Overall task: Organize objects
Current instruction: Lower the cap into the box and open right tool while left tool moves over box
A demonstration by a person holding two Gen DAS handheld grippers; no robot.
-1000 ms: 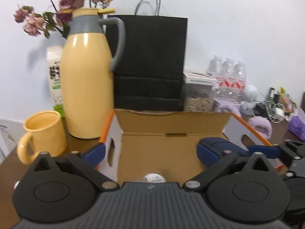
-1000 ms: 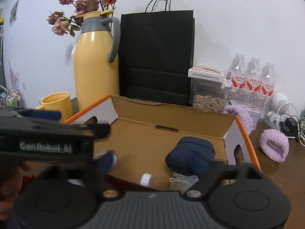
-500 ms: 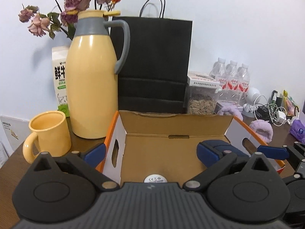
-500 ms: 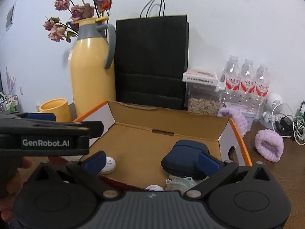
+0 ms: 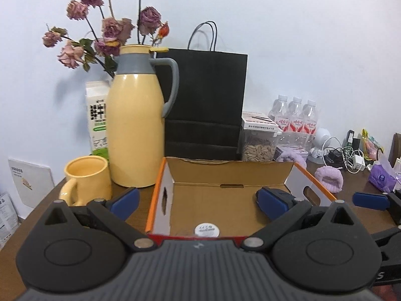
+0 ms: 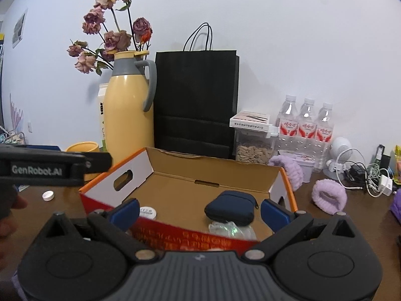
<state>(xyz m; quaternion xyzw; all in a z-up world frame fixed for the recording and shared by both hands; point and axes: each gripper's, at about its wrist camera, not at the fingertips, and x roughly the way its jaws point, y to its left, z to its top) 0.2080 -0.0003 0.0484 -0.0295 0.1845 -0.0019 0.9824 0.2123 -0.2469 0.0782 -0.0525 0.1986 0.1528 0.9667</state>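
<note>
An open cardboard box (image 6: 213, 173) with orange edges stands on the brown table and also shows in the left wrist view (image 5: 233, 173). In it lie a navy zip pouch (image 6: 230, 207), a white round tin (image 6: 147, 212) and a crumpled clear wrapper (image 6: 228, 228). The tin also shows in the left wrist view (image 5: 207, 229). My left gripper (image 5: 198, 202) is open and empty, held before the box's near wall. My right gripper (image 6: 199, 213) is open and empty, also just before the box. The left gripper's body (image 6: 50, 168) shows at the left of the right wrist view.
Behind the box stand a yellow thermos jug (image 5: 136, 130), a yellow mug (image 5: 86, 178), a milk carton (image 5: 97, 123), a black paper bag (image 5: 205, 105), a seed container (image 5: 259, 140) and water bottles (image 6: 307, 123). Purple scrunchies (image 6: 329, 195), cables (image 5: 351, 155) and a white cap (image 6: 47, 195) lie on the table.
Both grippers have pulled back and up from the box, so the box looks smaller and its near wall shows. The right gripper is out of the box interior.
</note>
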